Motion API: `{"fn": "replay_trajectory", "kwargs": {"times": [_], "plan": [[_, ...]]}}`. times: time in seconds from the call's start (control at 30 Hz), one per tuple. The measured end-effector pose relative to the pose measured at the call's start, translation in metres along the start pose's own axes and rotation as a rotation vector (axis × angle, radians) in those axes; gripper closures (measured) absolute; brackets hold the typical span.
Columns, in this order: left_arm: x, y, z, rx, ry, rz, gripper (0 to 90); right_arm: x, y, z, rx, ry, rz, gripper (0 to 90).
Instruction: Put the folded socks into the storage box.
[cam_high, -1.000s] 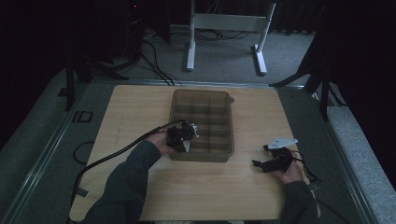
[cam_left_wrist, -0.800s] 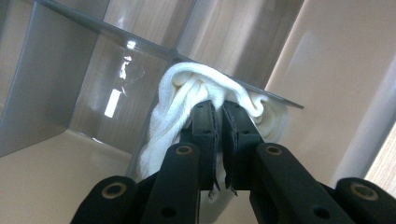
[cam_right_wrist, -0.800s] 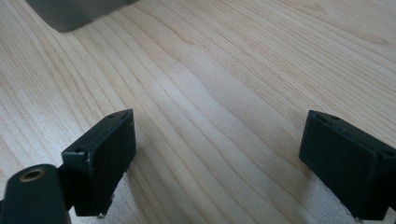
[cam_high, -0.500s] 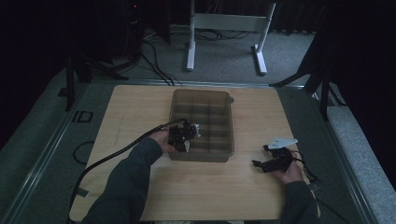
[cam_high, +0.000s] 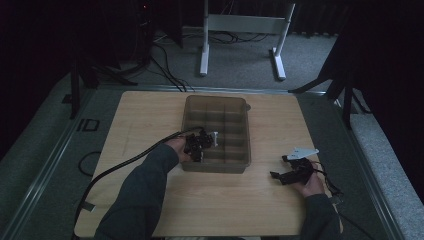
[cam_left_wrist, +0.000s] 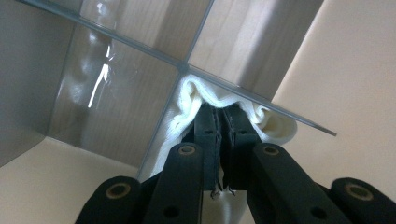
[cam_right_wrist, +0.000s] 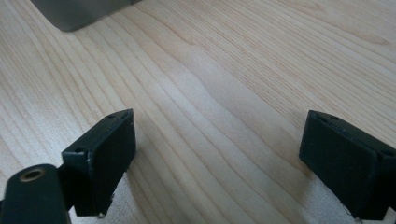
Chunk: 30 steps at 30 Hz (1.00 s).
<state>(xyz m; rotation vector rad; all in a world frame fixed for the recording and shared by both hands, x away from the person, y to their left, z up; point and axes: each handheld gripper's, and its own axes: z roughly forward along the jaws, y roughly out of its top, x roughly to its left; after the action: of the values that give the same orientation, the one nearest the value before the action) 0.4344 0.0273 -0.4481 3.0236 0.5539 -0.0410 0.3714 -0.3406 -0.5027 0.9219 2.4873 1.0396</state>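
Left tongs (cam_left_wrist: 219, 140): jaws clamped together on a white cloth (cam_left_wrist: 187, 100), pinched between the pads. The cloth is bunched against the crossing of two clear dividers (cam_left_wrist: 154, 53), inside the grey compartment tray (cam_high: 243, 132). In the high view the left tongs (cam_high: 199, 145) sit over the tray's near-left compartments, cloth (cam_high: 213, 138) showing as a pale patch just right of them; exactly which compartment is hard to tell, probably the second row from the near wall.

Right tongs (cam_right_wrist: 219, 154): jaws wide apart, nothing between them, bare wood grain of the worktop (cam_right_wrist: 224, 70) under them. In the high view the right tongs (cam_high: 292, 172) rest on the worktop to the right of the tray's near corner, well apart from it, pointing back toward the tray. A corner of the tray (cam_right_wrist: 74, 11) shows at the top left of the right gripper view.
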Motion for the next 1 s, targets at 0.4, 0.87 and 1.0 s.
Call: {"fn": "replay_trajectory", "kwargs": {"times": [0.4, 0.87, 1.0], "plan": [[0.001, -0.014, -0.022, -0.095, -0.056, 0.001, 68.5, 0.0, 0.0, 0.0, 0.0, 0.0, 0.0, 10.4], [0.009, -0.048, -0.062, -0.345, 0.085, -0.052, 59.7, 0.0, 0.0, 0.0, 0.0, 0.0, -0.001, 10.4], [0.009, -0.057, -0.067, -0.389, 0.148, -0.073, 57.2, 0.0, 0.0, 0.0, 0.0, 0.0, 0.0, 10.4]]}}
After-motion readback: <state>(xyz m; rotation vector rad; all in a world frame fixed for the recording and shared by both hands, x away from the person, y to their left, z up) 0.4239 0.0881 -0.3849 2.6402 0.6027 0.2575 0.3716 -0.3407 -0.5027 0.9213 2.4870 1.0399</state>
